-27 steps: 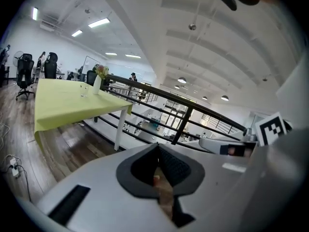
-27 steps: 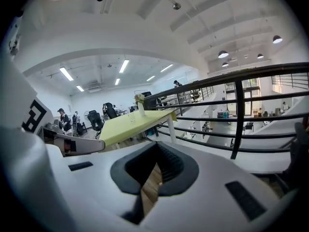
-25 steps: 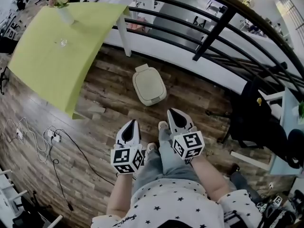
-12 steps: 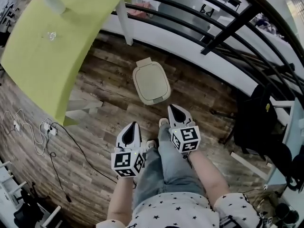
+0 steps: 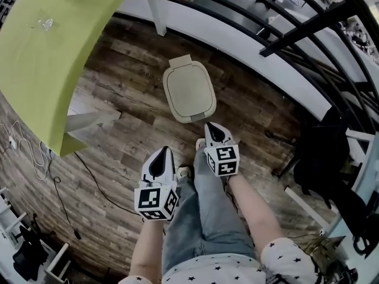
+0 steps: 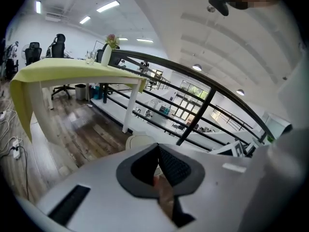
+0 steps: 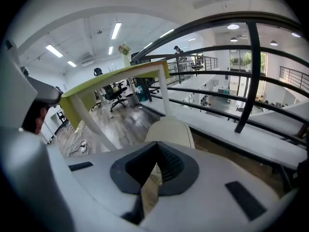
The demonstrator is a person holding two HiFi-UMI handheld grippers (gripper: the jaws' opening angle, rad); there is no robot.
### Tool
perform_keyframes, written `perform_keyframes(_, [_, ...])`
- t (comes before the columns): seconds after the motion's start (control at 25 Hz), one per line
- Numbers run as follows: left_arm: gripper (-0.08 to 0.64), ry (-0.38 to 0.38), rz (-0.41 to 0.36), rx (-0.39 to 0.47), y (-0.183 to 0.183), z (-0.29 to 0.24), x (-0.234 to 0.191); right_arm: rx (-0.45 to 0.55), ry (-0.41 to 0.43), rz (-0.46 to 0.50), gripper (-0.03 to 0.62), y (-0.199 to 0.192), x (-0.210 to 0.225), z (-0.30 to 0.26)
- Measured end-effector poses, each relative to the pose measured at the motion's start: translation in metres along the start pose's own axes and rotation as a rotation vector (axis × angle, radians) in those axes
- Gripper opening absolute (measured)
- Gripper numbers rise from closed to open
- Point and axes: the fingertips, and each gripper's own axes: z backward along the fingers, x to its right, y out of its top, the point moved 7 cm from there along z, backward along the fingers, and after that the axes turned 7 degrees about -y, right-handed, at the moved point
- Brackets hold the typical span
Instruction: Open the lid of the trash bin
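Wood-plank floor (image 5: 118,129) beside a black railing (image 5: 284,34) carried a closed trash bin (image 5: 189,92); left gripper (image 5: 163,154) and right gripper (image 5: 212,129) hovered near it, jaws pressed together, empty.

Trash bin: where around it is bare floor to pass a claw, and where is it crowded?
Bare wood floor lies left of the trash bin, between it and the green table, and to its right, toward the black furniture. Behind it is tight: the white railing ledge runs close. In front, the right claw hangs near its edge.
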Motion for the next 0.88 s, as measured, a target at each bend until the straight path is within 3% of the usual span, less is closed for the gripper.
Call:
perform_keyframes(0.52, [0.012,0.029,0.057,-0.029,-0.039,-0.031,-0.027,-0.162,0.012,0.045,-0.009,-0.072,0.004,-0.09])
perform_keyframes(0.88, [0.012,0.032,0.076,-0.04,-0.057,-0.039,-0.034,-0.227,0.014,0.08,-0.009,-0.094,0.004,-0.124])
